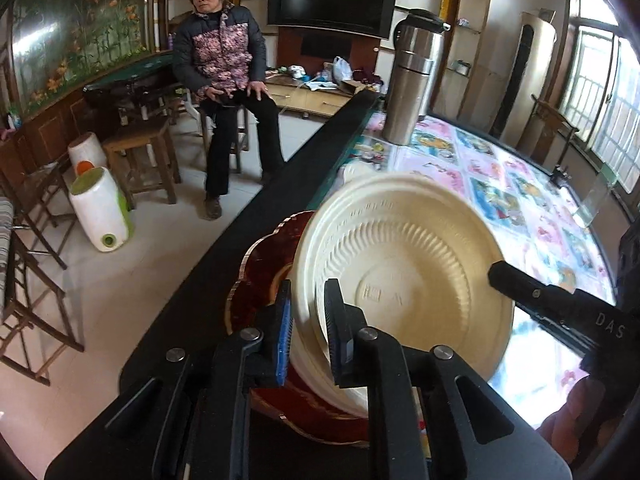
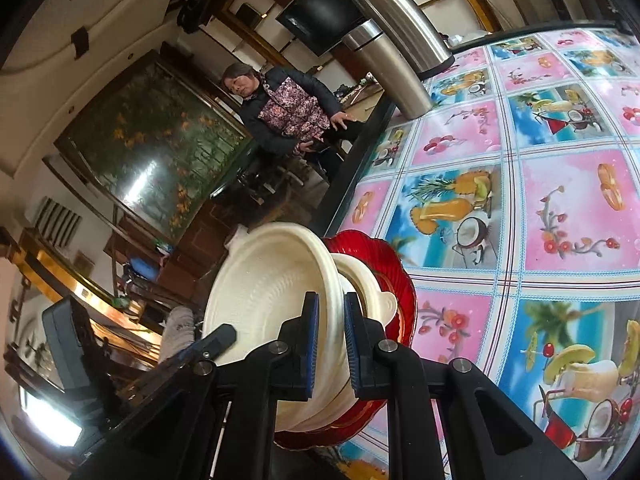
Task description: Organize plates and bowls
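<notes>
Cream bowl (image 1: 404, 276): top of a nested stack of cream disposable bowls, tipped steeply on edge; in the left wrist view its open mouth faces the camera, ribbed inner wall and embossed base showing. In the right wrist view (image 2: 264, 292) the mouth faces left, toward the room, with the rim plane near upright.
Bowl axis: the line through the base runs roughly level with the table rather than upright; the base end points at the red plate.
Lower bowls (image 2: 360, 280): nested behind the top one, bases toward the plate; how many, cannot tell.
Red plate (image 2: 384, 276): scalloped, translucent red, under and behind the stack at the table's near corner; whether it lies flat or is tilted with the bowls, cannot tell. Left wrist view shows its dark lobed edge (image 1: 256, 280) to the left of the bowls.
Left gripper (image 1: 308, 316): jaws narrow, pinching the stacked rims, blue pad outside, other finger inside the bowl.
Right gripper (image 2: 331, 328): jaws narrow, clamped over the rim of the top bowl on the opposite side; its finger shows as a dark bar (image 1: 532, 292) in the left wrist view.
Table (image 2: 560, 216): fruit-and-drink patterned cloth, dark edging.
Steel flask (image 1: 412, 84): upright at the table's far edge, well apart from the stack.
Person (image 1: 228, 80): seated on a stool beyond the table, hands on lap.
</notes>
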Motion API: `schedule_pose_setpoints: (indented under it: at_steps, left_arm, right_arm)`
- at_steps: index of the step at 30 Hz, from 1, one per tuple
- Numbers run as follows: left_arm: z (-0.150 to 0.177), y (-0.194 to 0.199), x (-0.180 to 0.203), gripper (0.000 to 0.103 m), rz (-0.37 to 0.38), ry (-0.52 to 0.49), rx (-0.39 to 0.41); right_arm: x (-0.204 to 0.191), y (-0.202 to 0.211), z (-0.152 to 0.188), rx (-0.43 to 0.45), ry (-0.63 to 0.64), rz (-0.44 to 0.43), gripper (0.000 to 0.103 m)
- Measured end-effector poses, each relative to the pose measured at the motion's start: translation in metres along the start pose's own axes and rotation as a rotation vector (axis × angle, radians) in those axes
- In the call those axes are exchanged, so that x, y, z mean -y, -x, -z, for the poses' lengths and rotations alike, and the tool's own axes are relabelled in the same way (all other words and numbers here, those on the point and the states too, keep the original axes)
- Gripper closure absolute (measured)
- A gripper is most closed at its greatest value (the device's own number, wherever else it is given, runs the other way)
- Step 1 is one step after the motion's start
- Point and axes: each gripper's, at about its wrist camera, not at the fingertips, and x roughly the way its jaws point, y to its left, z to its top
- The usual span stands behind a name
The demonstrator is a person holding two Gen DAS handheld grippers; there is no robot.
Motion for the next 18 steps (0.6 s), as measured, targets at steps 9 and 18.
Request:
schedule_pose_setpoints:
  at_steps: [9, 18]
  left_arm:
    - [-0.002, 0.004, -0.01, 0.05, -0.112, -0.028, 0.074]
    - [0.002, 0.061, 0.019, 0.018, -0.192, -0.156, 0.314]
  right_arm:
    - [0.011, 0.026, -0.006, 0.079, 0.015, -0.02, 0.071]
    - [0.026, 0.084, 0.002, 0.195, 0.064, -0.018, 0.045]
